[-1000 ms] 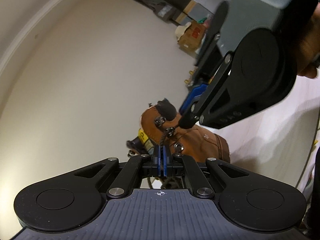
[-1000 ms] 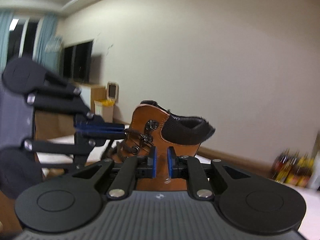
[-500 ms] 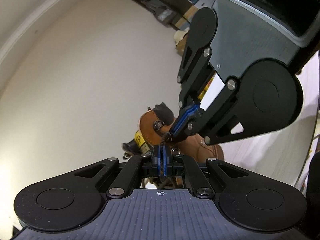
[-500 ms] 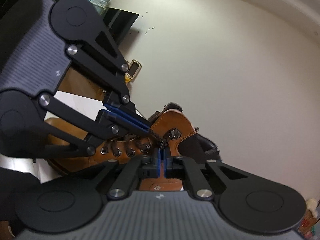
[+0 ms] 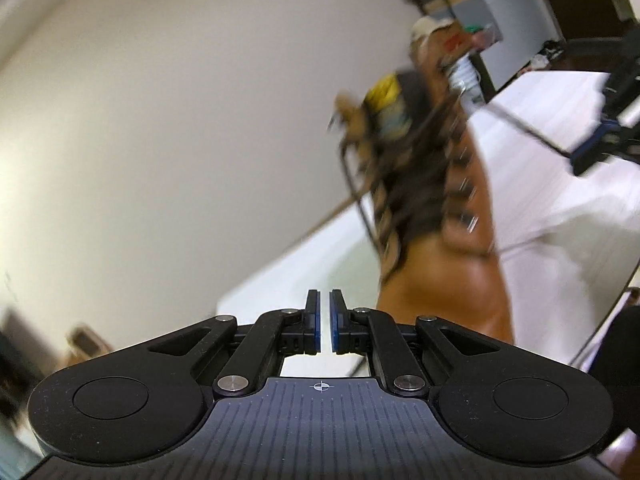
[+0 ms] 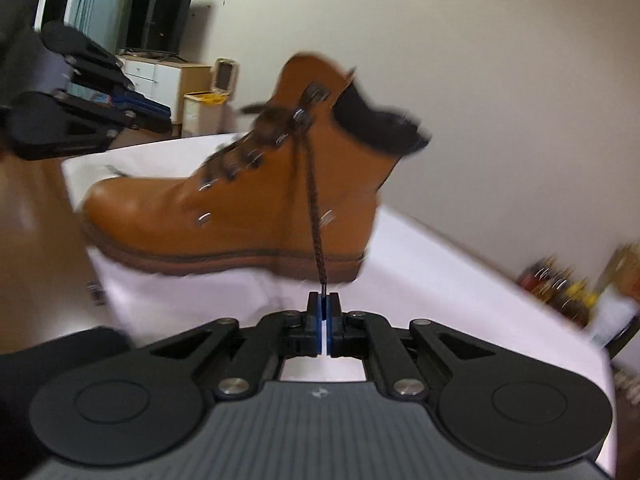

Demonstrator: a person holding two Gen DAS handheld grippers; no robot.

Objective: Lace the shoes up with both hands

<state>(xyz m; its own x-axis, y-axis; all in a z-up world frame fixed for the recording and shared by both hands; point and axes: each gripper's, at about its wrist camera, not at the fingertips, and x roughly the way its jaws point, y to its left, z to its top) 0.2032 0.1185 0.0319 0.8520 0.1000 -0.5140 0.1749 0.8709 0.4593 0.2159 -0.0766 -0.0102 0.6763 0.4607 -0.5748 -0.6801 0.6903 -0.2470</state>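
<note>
A tan leather boot [image 6: 248, 208] with a dark collar stands on the white-covered table [image 6: 440, 280]. Its dark braided lace [image 6: 314, 208] runs taut from the upper hooks down to my right gripper [image 6: 324, 308], which is shut on the lace tip. In the left wrist view the boot [image 5: 448, 280] is blurred and seen from the toe side. There the same lace [image 5: 520, 122] stretches to the right gripper [image 5: 584, 160] at the right edge. My left gripper [image 5: 324, 304] is off to the boot's left, its jaws opening with nothing between them. It also shows as the left gripper [image 6: 160, 120] beyond the toe.
A dark screen [image 6: 160, 20] on a low cabinet and a small bin [image 6: 200, 108] stand behind the table at the left. Several bottles [image 6: 560, 288] sit on the floor at the right. Boxes and shelving [image 5: 452, 40] fill the far corner.
The right gripper closed on the lace tip at the boot's hooks and drew it back taut. The left gripper let go of the lace, rolled and swung away to the toe side.
</note>
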